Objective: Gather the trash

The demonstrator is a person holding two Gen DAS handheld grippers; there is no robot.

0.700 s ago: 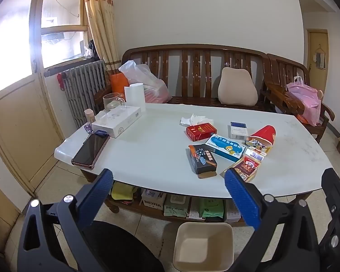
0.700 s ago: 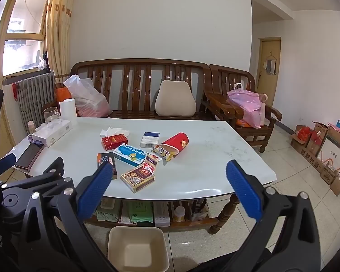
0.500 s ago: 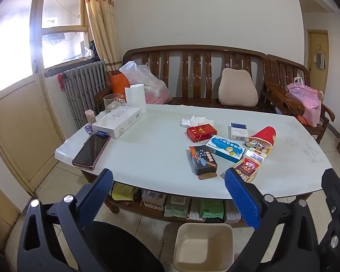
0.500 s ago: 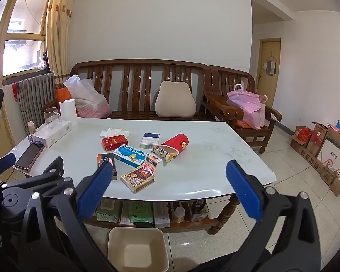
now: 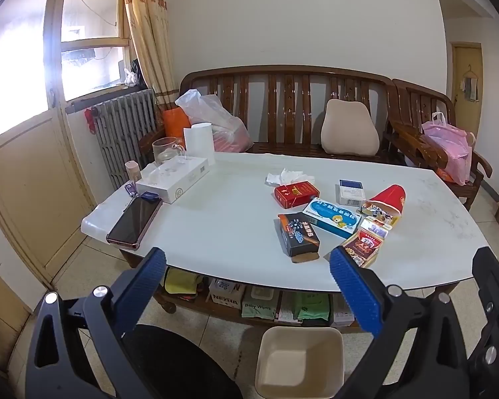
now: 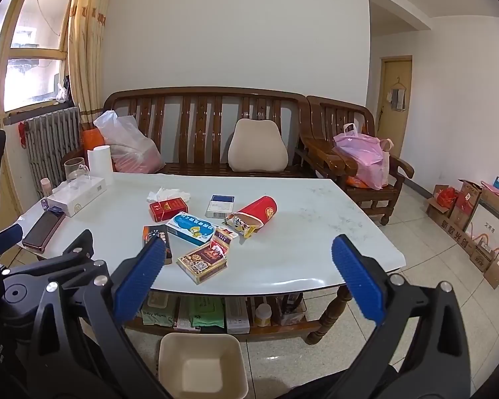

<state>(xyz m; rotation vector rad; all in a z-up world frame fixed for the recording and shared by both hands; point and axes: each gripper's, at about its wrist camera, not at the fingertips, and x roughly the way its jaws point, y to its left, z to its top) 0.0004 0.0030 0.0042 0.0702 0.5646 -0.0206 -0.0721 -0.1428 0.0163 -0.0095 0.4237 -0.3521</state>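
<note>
Trash lies on the white table: a crumpled tissue, a red box, a blue medicine box, a black box, a white-and-blue box, a tipped red paper cup with wrappers, and a brown-red box. The same pile shows in the right wrist view, with the cup and brown-red box. A beige bin stands on the floor in front of the table. My left gripper and right gripper are open and empty, short of the table's near edge.
A phone, a white tissue box, a glass mug and a paper roll sit at the table's left end. A wooden bench with bags stands behind. The lower shelf holds packets. Cardboard boxes line the right wall.
Both views have shifted very slightly; the table sits a touch higher in frame. Nothing on the table has moved and both grippers stay open.
</note>
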